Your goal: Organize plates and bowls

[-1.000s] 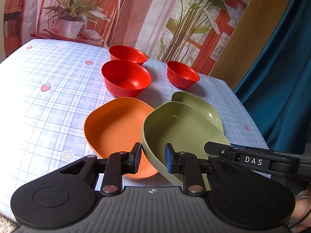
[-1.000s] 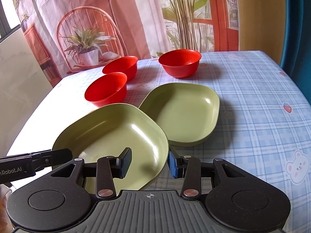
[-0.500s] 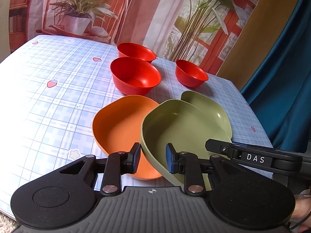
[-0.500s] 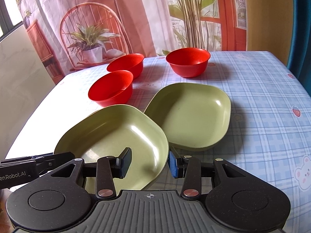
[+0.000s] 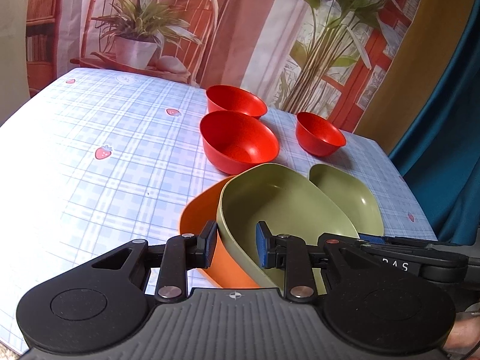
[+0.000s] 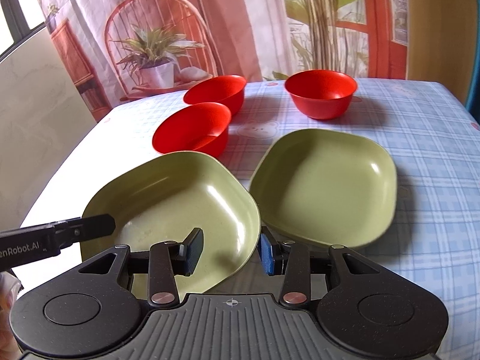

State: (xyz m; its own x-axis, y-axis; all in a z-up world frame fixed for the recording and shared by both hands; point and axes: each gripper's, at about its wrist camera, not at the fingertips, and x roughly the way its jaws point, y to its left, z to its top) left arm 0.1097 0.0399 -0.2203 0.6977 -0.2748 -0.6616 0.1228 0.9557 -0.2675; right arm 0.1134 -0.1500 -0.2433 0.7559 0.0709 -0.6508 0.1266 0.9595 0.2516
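Note:
A green plate (image 5: 279,210) (image 6: 180,198) is held up tilted over an orange plate (image 5: 201,210). My left gripper (image 5: 235,244) straddles its near left rim with a gap between pad and rim. My right gripper (image 6: 229,250) straddles its near right rim, jaws apart. A second green plate (image 5: 345,195) (image 6: 327,186) lies flat on the table to the right. Three red bowls (image 5: 238,141) (image 5: 235,102) (image 5: 319,133) stand behind; they show in the right wrist view too (image 6: 192,127) (image 6: 214,90) (image 6: 321,93).
The table has a blue checked cloth (image 5: 90,150) (image 6: 435,150). Its right edge runs beside a teal curtain (image 5: 450,120). A printed backdrop with a chair and plants hangs behind the table.
The held green plate has moved left and now covers most of the orange plate. Both grippers moved with it; the jaw gaps look the same.

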